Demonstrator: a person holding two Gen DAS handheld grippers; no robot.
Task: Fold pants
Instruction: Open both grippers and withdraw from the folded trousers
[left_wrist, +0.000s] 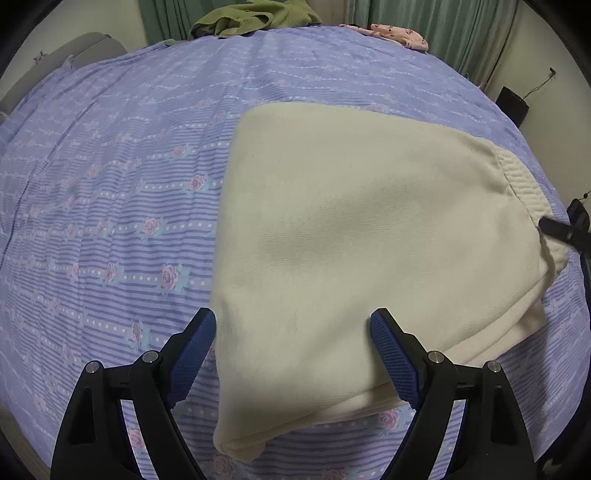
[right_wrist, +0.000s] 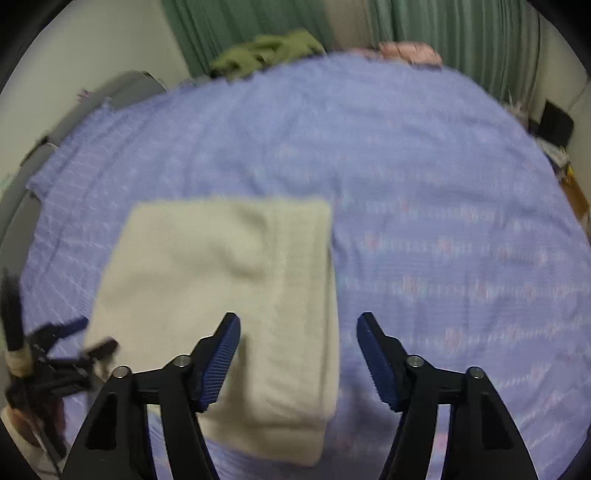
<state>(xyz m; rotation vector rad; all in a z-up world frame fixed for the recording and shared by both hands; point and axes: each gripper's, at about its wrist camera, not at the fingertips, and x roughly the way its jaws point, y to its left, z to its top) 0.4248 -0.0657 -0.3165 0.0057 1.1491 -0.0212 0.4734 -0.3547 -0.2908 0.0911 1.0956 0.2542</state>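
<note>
A lilac striped, rose-printed bedspread (left_wrist: 110, 221) covers the bed. On it lie the cream fleece pants (left_wrist: 369, 240), folded into a soft slab with a ribbed waistband. The left gripper (left_wrist: 293, 325) and right gripper (right_wrist: 298, 328) hover with jaws wide, empty. Only the left view is sharp; the right is blurred.

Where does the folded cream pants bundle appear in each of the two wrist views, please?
Left wrist view: the cream pants fill the centre and right, reaching down between the open left gripper fingers.
Right wrist view: the pants lie left of centre, blurred, their right edge between the open right gripper fingers.
Shared landmark: the green garment at the far edge of the purple bedspread.
</note>
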